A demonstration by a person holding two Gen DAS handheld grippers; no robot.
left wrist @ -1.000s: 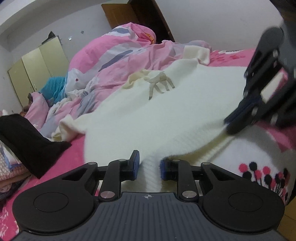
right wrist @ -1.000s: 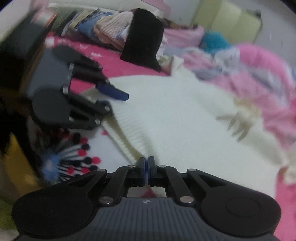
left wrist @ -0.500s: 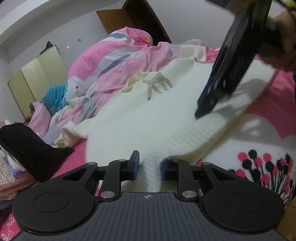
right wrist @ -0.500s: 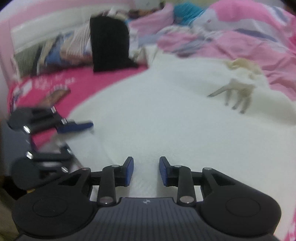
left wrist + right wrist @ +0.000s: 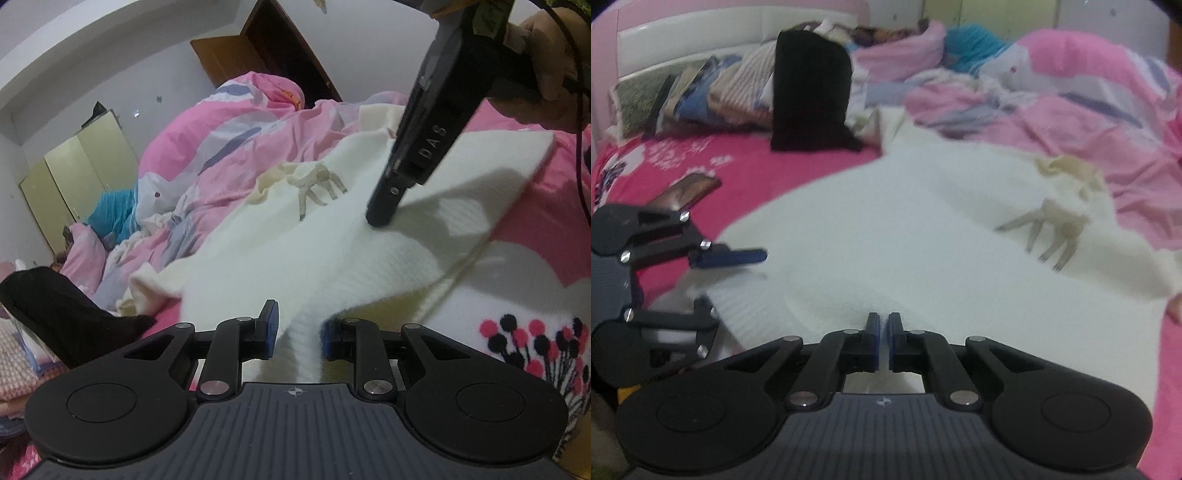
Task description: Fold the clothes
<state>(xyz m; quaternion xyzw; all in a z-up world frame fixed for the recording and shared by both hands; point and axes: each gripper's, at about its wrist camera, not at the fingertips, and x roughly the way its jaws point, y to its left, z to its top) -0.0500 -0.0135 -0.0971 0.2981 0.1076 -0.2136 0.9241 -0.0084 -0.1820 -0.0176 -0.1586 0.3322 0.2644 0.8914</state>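
Cream sweater (image 5: 280, 258): my left fingers (image 5: 297, 334) clamp its ribbed hem; right fingers (image 5: 883, 341), nearly closed mid-frame, may slip off.

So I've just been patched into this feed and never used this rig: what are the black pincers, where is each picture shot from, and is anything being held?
There is no robot arm here. A person holds a two-finger gripper in each hand, and a fisheye camera on each one looks forward along its fingers.

In the left wrist view, the left gripper sits at the bottom, its blue pads either side of a ridge of the cream sweater's ribbed hem, gripping it. The black tool coming down from the top right is the other gripper, held in the person's hand.

In the right wrist view, the right gripper is nearly closed, pinching the sweater's surface. The left gripper shows at the left edge.

The sweater lies spread on a pink bed sheet, beside a rumpled pink duvet, a black garment and a phone.
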